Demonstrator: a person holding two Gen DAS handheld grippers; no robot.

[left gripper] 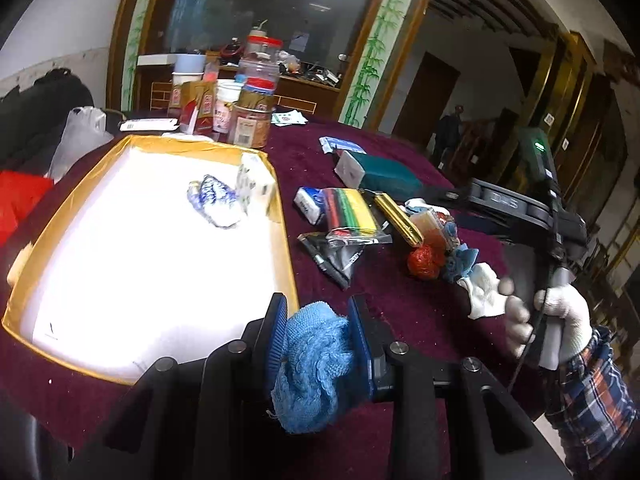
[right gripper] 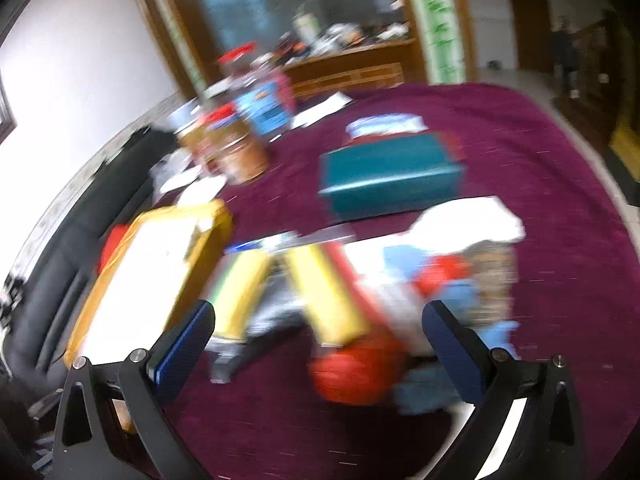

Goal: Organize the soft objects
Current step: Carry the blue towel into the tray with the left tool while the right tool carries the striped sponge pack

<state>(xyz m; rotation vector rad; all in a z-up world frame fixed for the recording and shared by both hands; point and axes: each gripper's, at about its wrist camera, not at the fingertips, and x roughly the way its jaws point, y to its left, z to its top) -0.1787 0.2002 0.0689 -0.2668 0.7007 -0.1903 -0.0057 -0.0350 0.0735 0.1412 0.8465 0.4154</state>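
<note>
My left gripper [left gripper: 318, 330] is shut on a blue knitted cloth [left gripper: 316, 364], held just off the near right corner of the yellow-rimmed white tray [left gripper: 286, 216]. In the tray lie a blue-and-white cloth [left gripper: 216, 200] and a small white box [left gripper: 256, 184]. To the right on the maroon tablecloth is a pile: a red soft ball [left gripper: 426, 260], a blue cloth [left gripper: 460, 262] and a white cloth [left gripper: 486, 290]. My right gripper [right gripper: 320, 332] is open and empty above that pile, with the red ball [right gripper: 352, 372] between its fingers in a blurred view.
Jars and cartons [left gripper: 250, 120] crowd the far side of the table. A teal box [left gripper: 384, 174], a striped packet [left gripper: 352, 210], a gold bar [left gripper: 398, 218] and a tissue pack [left gripper: 310, 204] lie mid-table. The tray [right gripper: 92, 316] is left of my right gripper.
</note>
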